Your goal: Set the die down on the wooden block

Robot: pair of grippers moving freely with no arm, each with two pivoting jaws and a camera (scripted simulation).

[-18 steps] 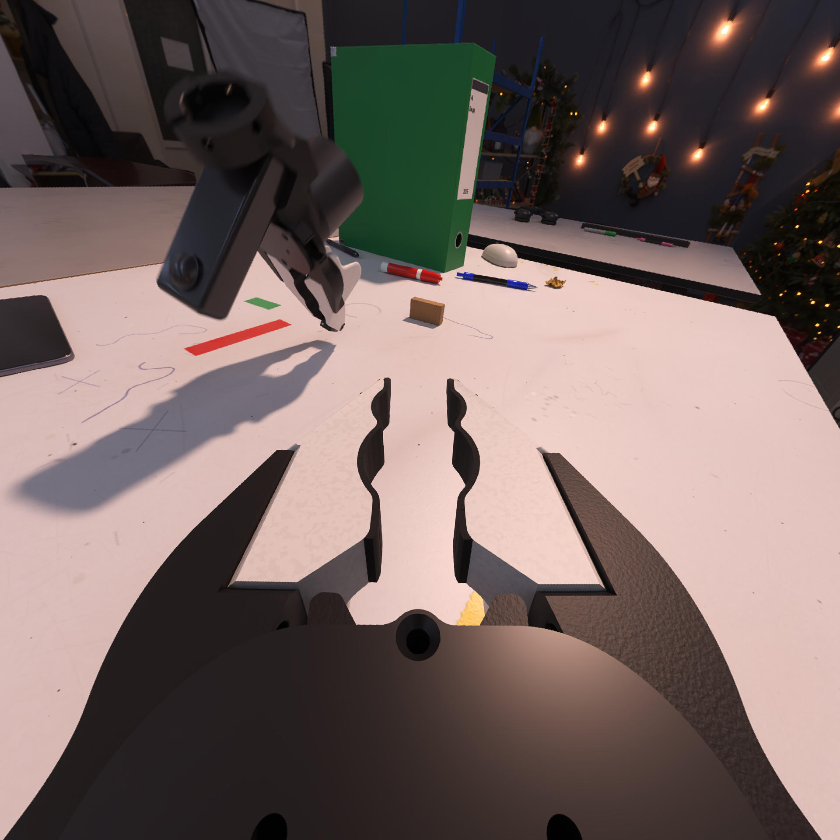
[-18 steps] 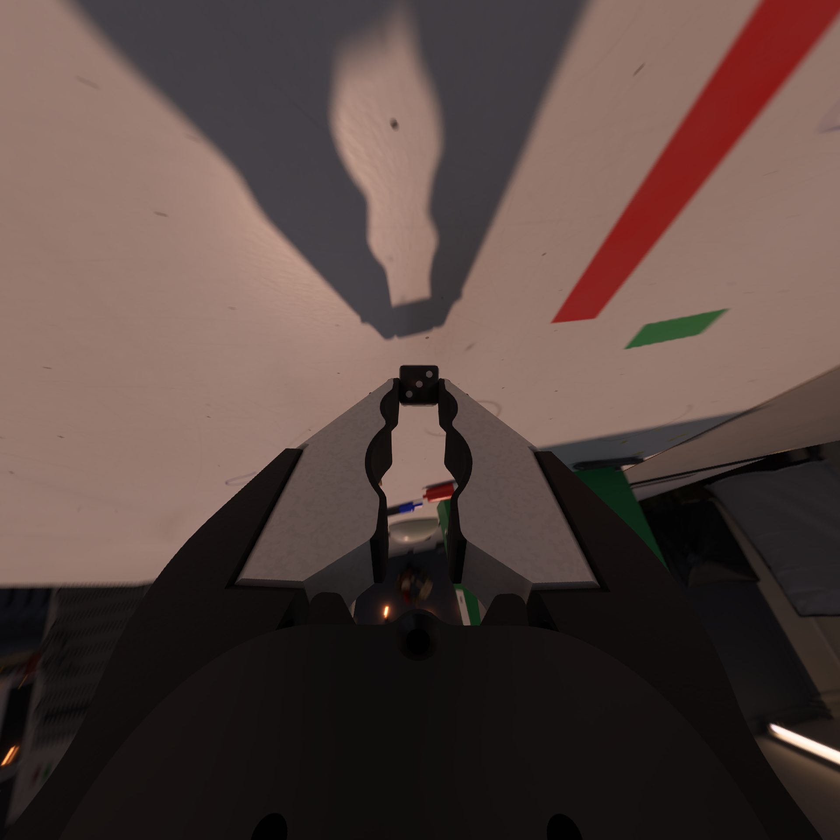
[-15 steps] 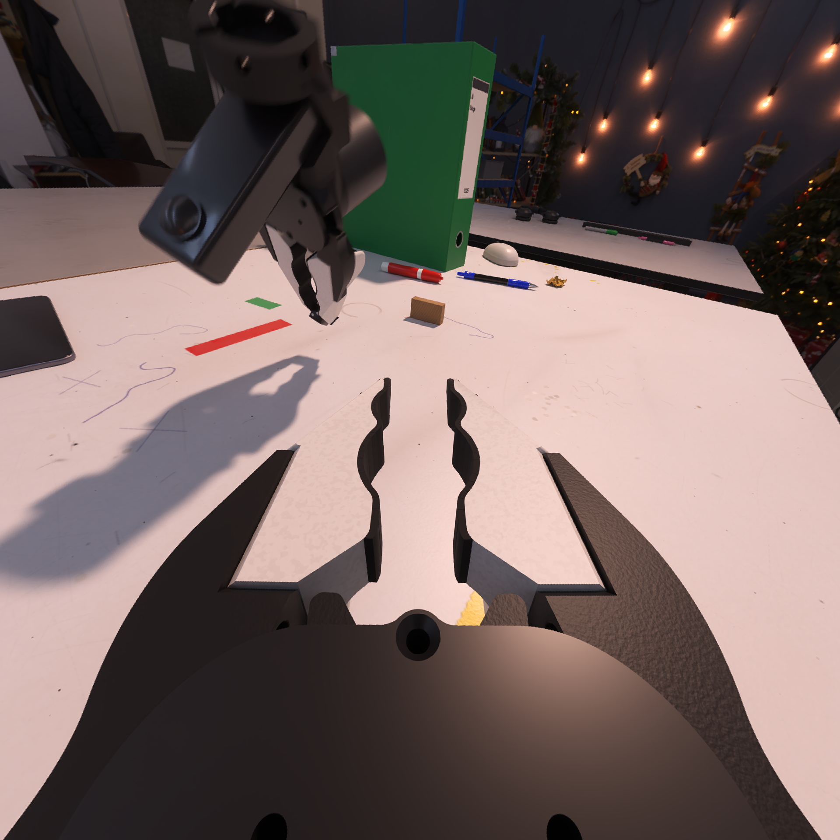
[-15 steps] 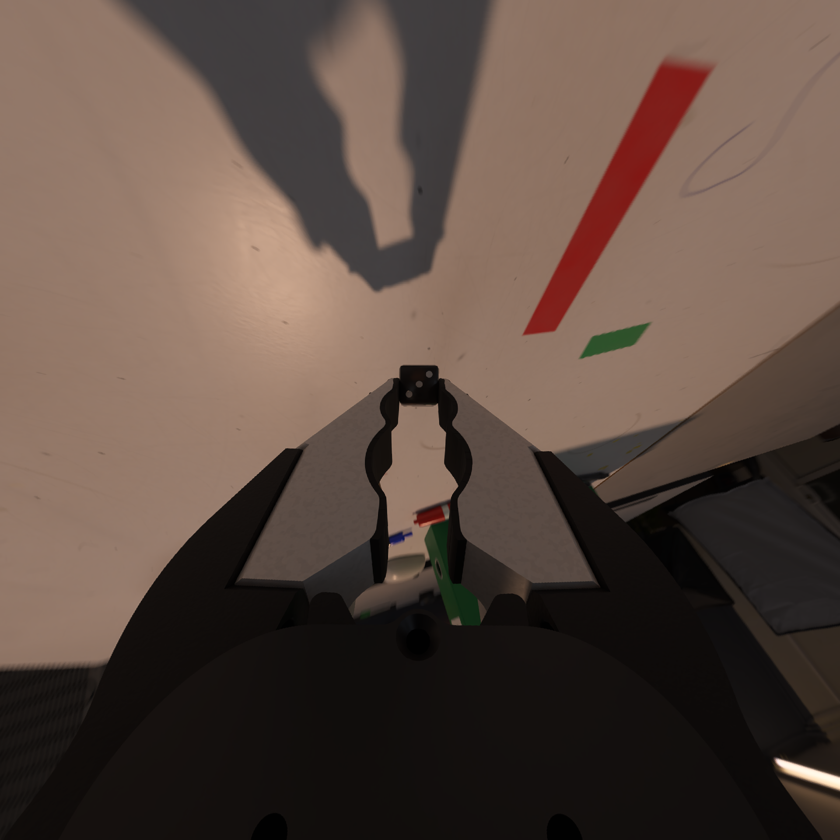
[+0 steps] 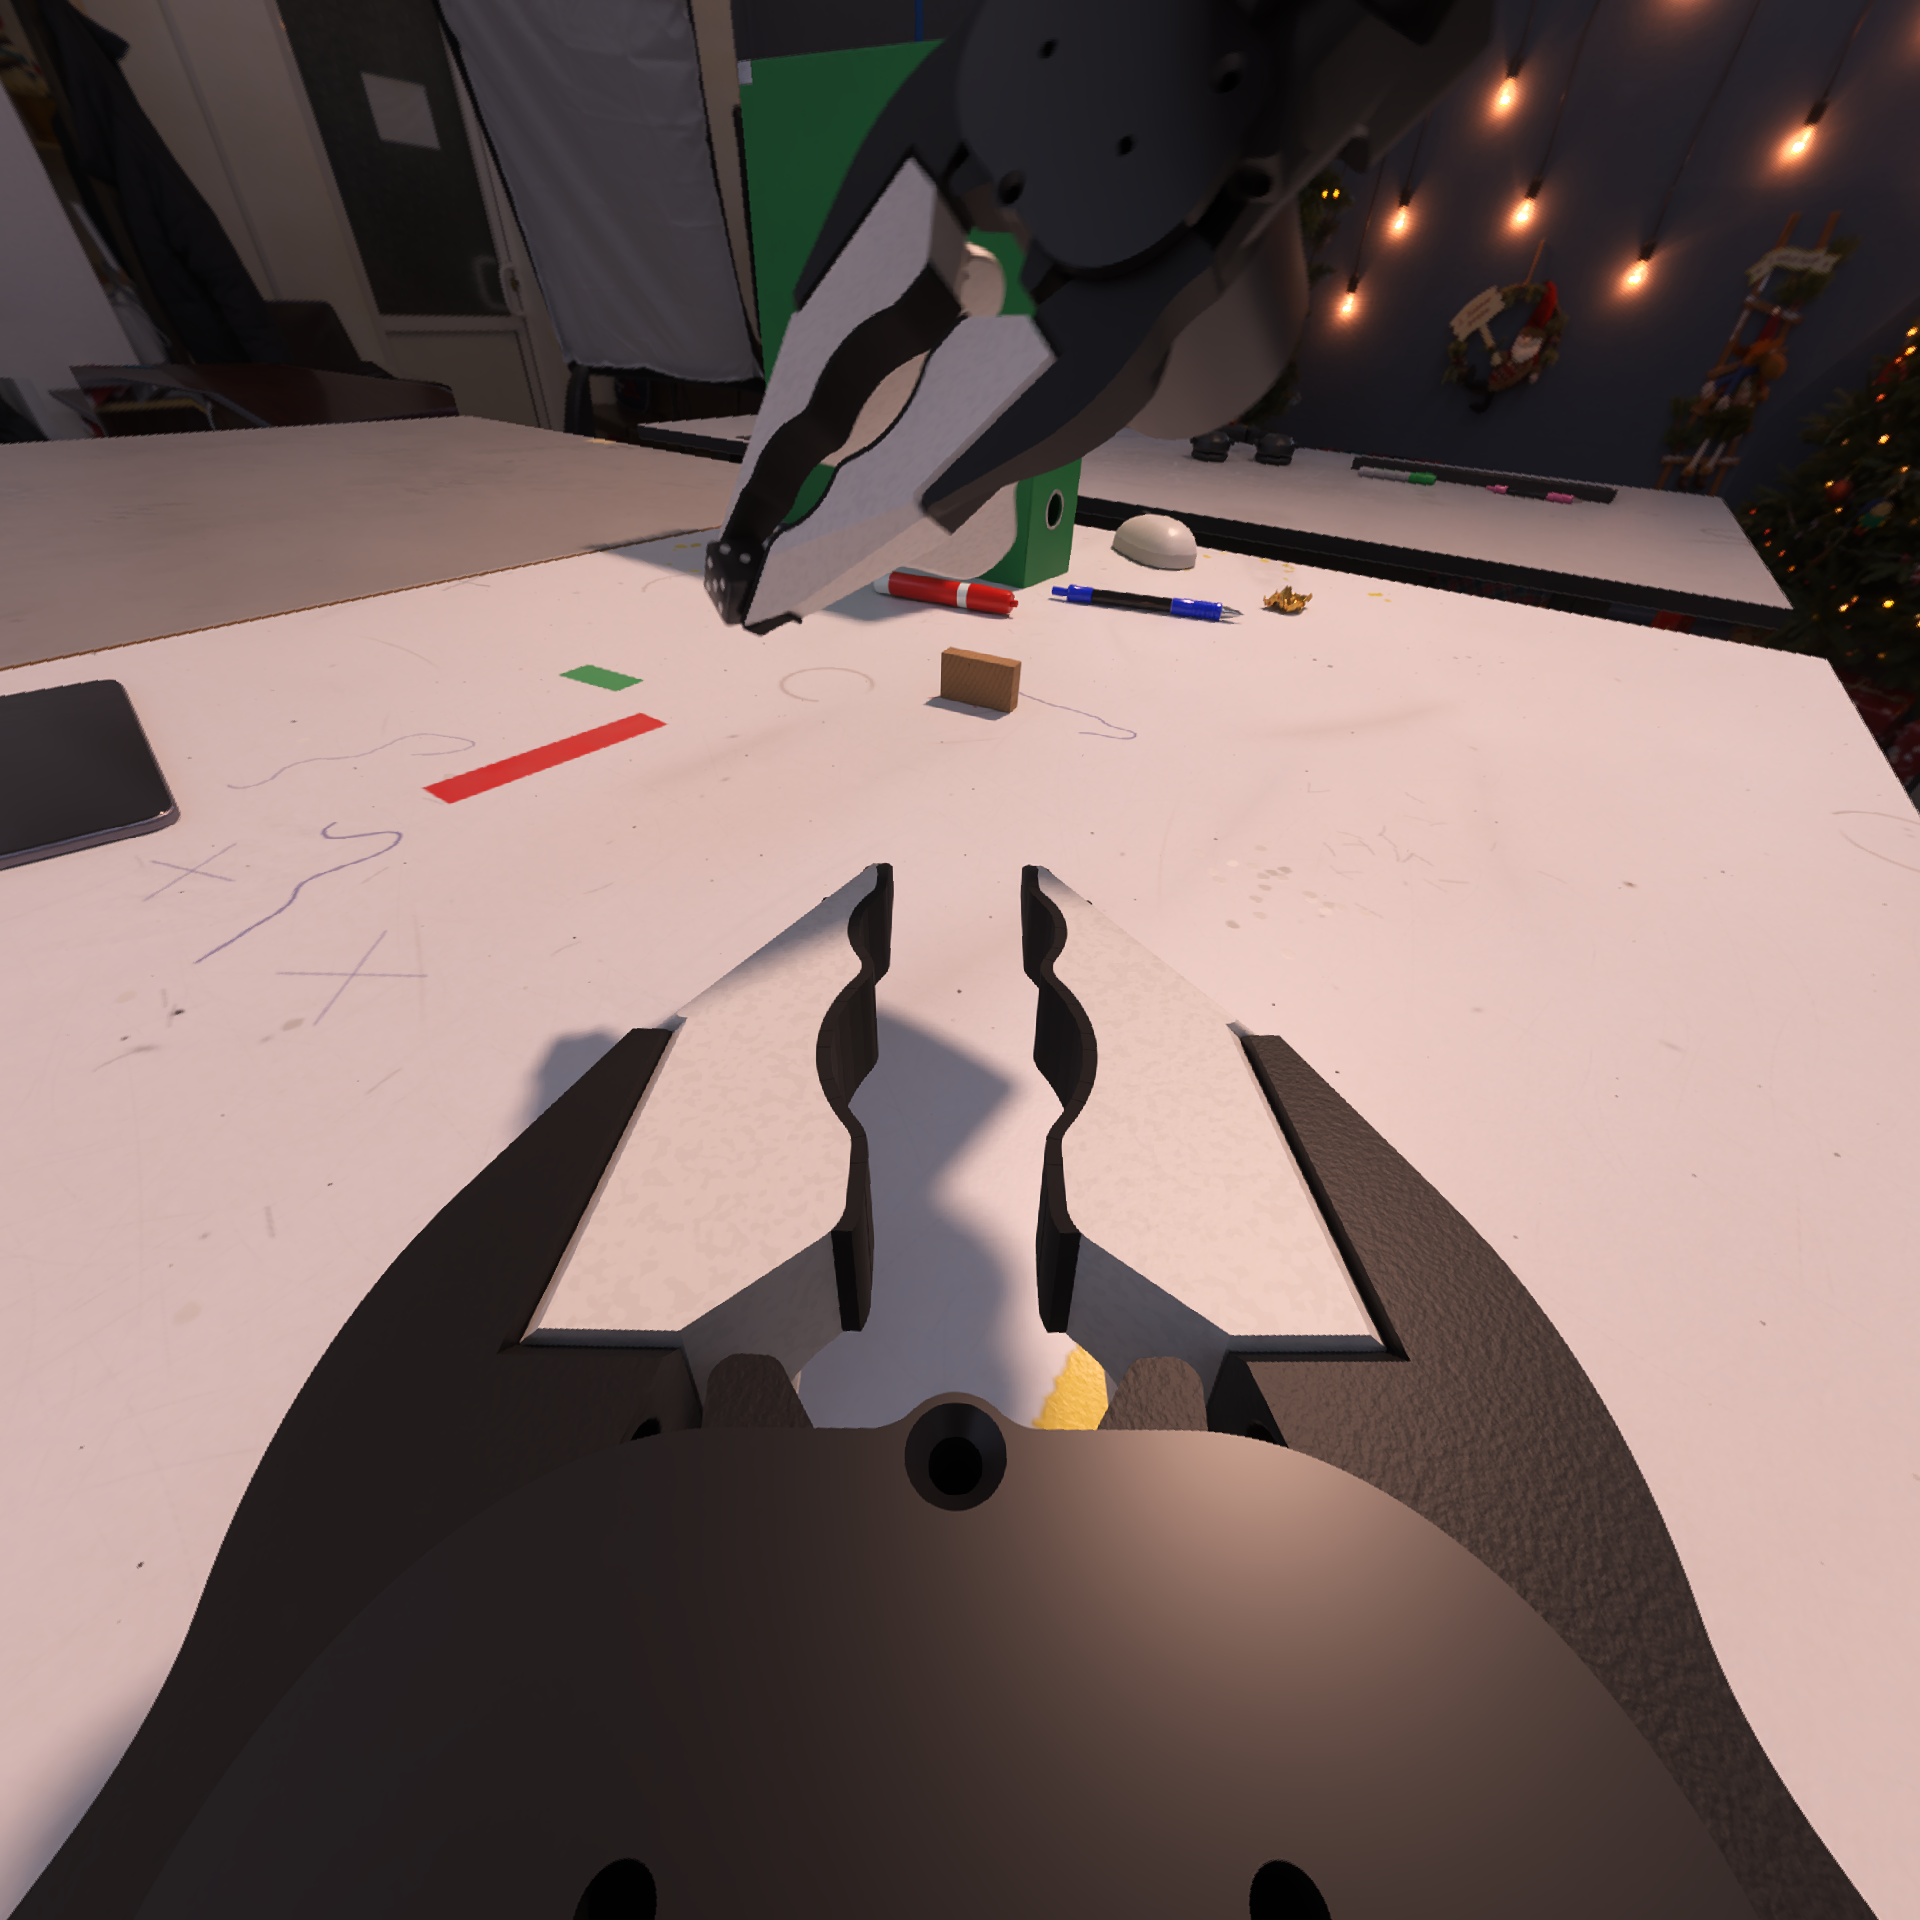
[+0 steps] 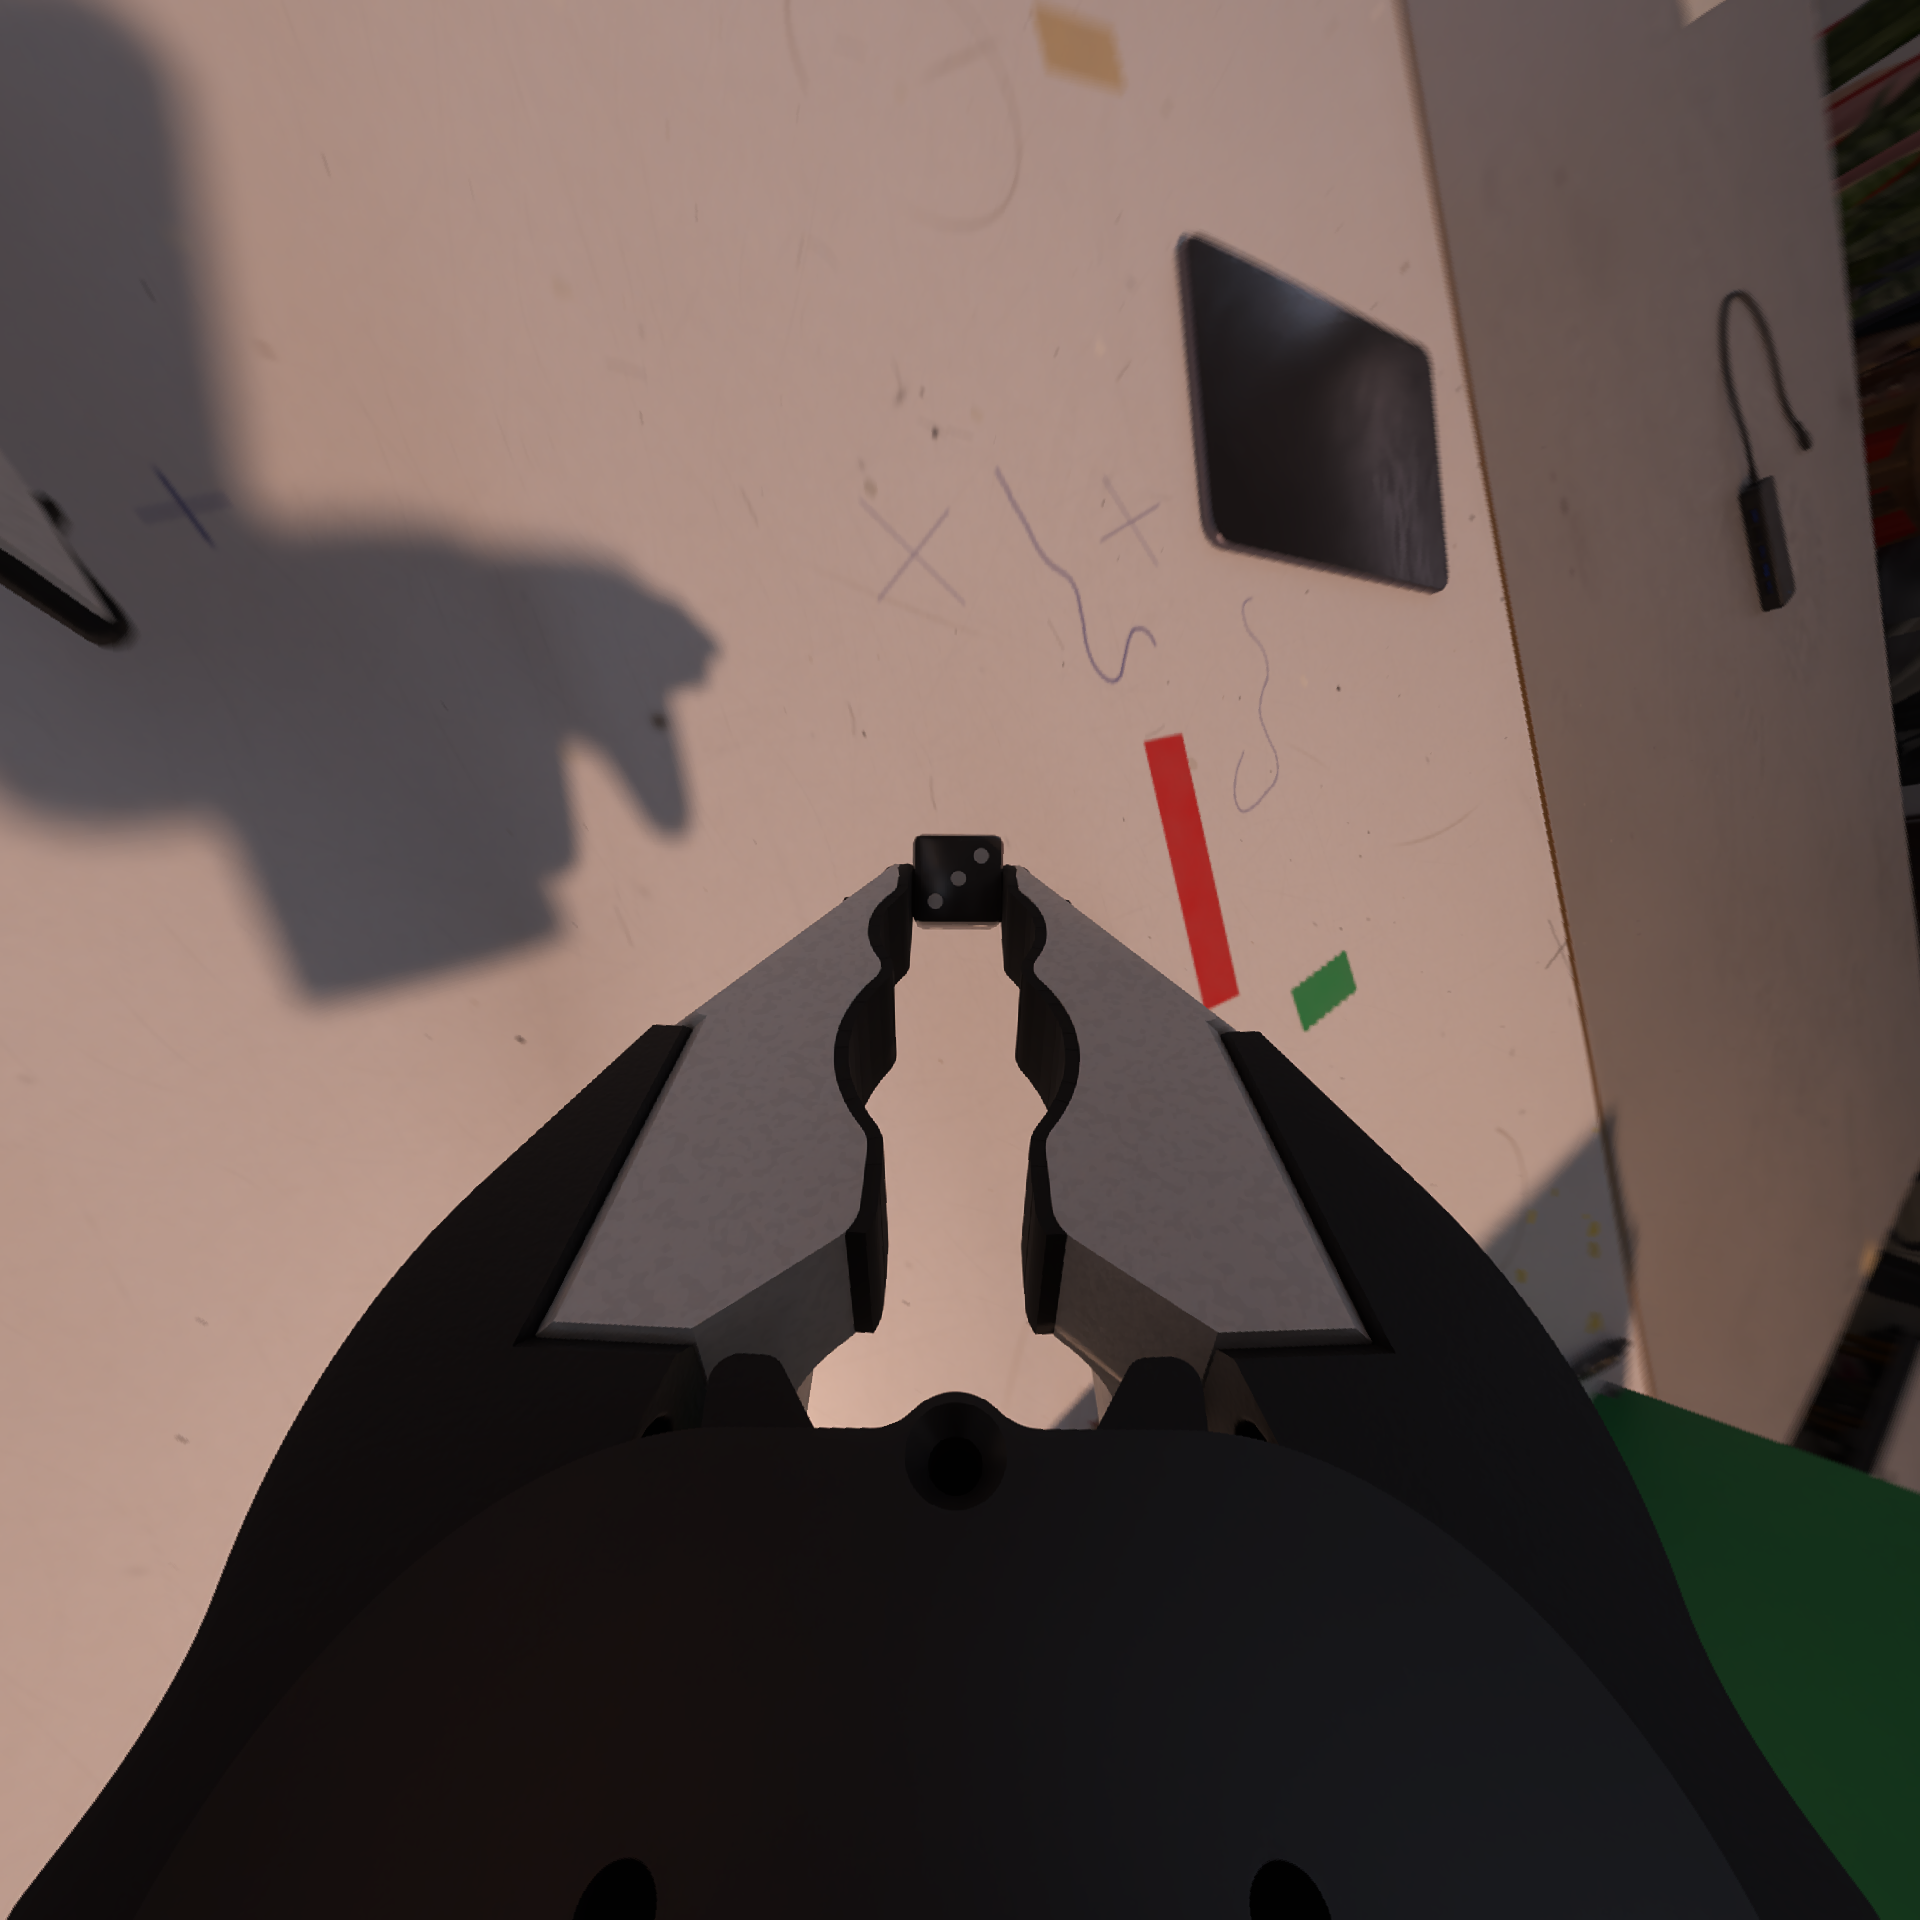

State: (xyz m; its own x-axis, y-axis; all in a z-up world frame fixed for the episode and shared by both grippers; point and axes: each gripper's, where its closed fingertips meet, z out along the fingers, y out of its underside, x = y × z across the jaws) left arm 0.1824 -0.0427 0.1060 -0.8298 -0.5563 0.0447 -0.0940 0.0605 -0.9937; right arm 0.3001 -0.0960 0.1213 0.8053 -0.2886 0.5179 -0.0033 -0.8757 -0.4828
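My right gripper is shut on a small black die with white pips, pinched at the fingertips above the white table. In the left wrist view the right gripper hangs in the air, tilted down to the left, with the die at its tip. The small wooden block lies on the table, below and to the right of the die. The block does not show in the right wrist view. My left gripper is open and empty, low over the table, nearer than the block.
A green binder stands behind the block, with a red marker, a blue pen and a white dome nearby. A dark tablet lies at the left. Red tape and green tape mark the table.
My right gripper has risen, swung to the right and turned, still holding the die. The left gripper has not moved.
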